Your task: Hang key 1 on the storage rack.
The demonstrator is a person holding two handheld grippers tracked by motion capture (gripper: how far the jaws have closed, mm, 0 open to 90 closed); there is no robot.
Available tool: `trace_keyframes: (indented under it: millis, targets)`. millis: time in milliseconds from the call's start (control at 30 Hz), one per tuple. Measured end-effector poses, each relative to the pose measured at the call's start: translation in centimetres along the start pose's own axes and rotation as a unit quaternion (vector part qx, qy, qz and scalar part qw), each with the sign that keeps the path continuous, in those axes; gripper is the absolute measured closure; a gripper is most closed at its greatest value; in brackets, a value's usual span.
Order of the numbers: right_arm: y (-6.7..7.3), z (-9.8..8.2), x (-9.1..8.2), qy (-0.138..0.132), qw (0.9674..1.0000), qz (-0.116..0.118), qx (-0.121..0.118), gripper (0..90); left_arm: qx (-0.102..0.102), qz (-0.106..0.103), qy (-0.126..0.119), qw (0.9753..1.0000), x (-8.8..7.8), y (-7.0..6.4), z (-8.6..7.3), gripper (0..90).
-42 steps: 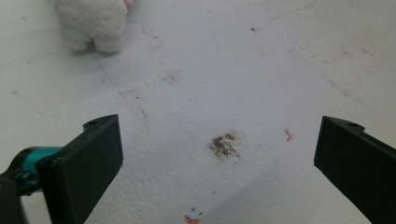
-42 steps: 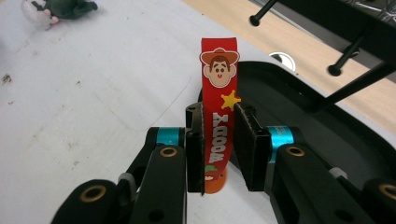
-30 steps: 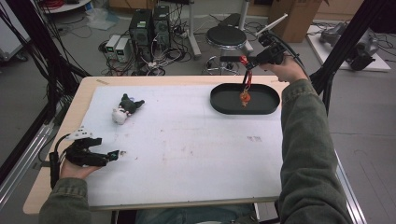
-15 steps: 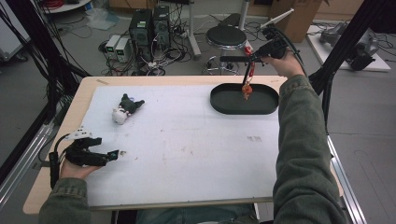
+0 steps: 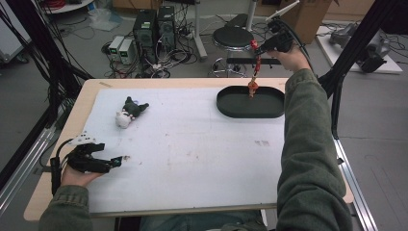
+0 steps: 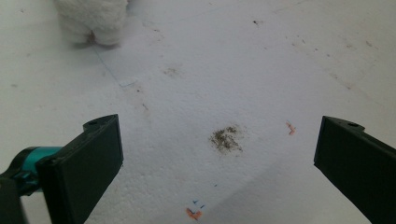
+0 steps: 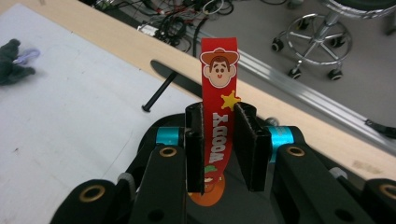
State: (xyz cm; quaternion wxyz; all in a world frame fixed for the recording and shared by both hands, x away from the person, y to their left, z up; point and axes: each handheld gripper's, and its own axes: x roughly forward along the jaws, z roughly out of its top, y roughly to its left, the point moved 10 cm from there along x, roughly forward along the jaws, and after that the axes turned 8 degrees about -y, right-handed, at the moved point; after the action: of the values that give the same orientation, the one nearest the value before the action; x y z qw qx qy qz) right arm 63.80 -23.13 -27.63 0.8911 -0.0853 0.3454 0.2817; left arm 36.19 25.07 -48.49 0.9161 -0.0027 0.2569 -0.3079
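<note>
At the far right, the right gripper point(image 5: 261, 47) pinches a red printed cartoon strap point(image 7: 218, 112) (light, limp, best held flat near its top), dangling it over the black oval tray point(image 5: 226, 107); the left gripper point(image 5: 118, 160) rests wide open, near left.

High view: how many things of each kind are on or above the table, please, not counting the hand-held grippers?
Red Woody strap, hanging over the tray: 1
Black oval tray: 1
Dark plush toy: 1
White plush toy: 1
Total: 4
</note>
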Motion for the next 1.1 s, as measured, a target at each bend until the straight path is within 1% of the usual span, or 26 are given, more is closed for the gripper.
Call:
trace_keyframes:
  millis: [133, 167, 433, 500, 667, 700, 767, 867, 900, 933, 967, 1000, 1033, 1067, 1100]
  targets:
    - [-0.4, 0.8, 0.1, -0.005, 1.0000, -0.004, 0.000, 74.6, 0.000, 0.001, 0.002, 1.0000, -0.1, 0.0, -0.1, 1.7]
    - [-0.4, 1.0, 0.1, -0.006, 1.0000, -0.003, 0.003, 74.7, -0.001, 0.001, 0.001, 1.0000, 0.0, 0.0, -0.1, 1.7]
    - [-0.5, 1.6, 0.9, -0.011, 0.9999, -0.004, 0.002, 74.6, -0.002, 0.002, 0.003, 1.0000, 0.0, 0.0, -0.2, 1.7]
    - [-0.6, 1.7, 1.1, -0.008, 0.9999, -0.010, -0.006, 74.6, -0.002, 0.002, 0.004, 1.0000, 0.0, 0.0, -0.2, 1.7]
    - [-0.9, 2.0, 1.4, -0.016, 0.9997, -0.020, -0.002, 74.4, -0.002, 0.002, 0.004, 1.0000, 0.1, 0.0, -0.2, 1.7]
    - [-0.8, 2.0, 1.5, -0.017, 0.9996, -0.021, 0.002, 74.4, -0.002, 0.002, 0.004, 1.0000, 0.1, 0.0, -0.2, 1.7]
    - [-0.9, 2.1, 1.8, -0.019, 0.9995, -0.024, -0.001, 74.4, -0.001, 0.003, 0.005, 1.0000, 0.1, 0.0, -0.2, 1.7]
    - [-0.4, 2.3, 2.1, -0.023, 0.9994, -0.024, -0.004, 73.7, 0.001, 0.002, 0.005, 1.0000, 0.1, 0.0, -0.2, 1.7]
    - [-0.3, 2.4, 2.3, -0.023, 0.9994, -0.026, -0.004, 71.7, -0.001, 0.002, 0.004, 1.0000, 0.1, 0.0, -0.2, 1.7]
    - [-0.3, 2.4, 2.4, -0.026, 0.9992, -0.030, -0.002, 59.6, 0.000, 0.000, 0.005, 1.0000, 0.0, 0.0, -0.2, 1.7]
    - [-0.3, 2.5, 2.6, -0.029, 0.9992, -0.027, 0.007, 41.0, -0.001, -0.002, 0.006, 1.0000, 0.0, -0.1, -0.2, 1.7]
    - [-0.3, 2.3, 2.8, -0.024, 0.9991, -0.029, 0.019, 31.9, -0.001, -0.001, 0.005, 1.0000, 0.1, -0.1, -0.2, 1.7]
    - [-0.5, 2.1, 2.8, -0.017, 0.9988, -0.045, 0.012, 31.2, 0.001, -0.002, 0.005, 1.0000, 0.0, -0.1, -0.2, 1.7]
    - [-0.6, 2.0, 2.8, -0.015, 0.9986, -0.048, 0.013, 27.9, 0.001, -0.002, 0.005, 1.0000, 0.0, -0.1, -0.2, 1.7]
    - [-0.6, 1.9, 2.7, -0.014, 0.9988, -0.043, 0.019, 24.6, 0.000, -0.001, 0.004, 1.0000, 0.0, -0.1, -0.2, 1.7]
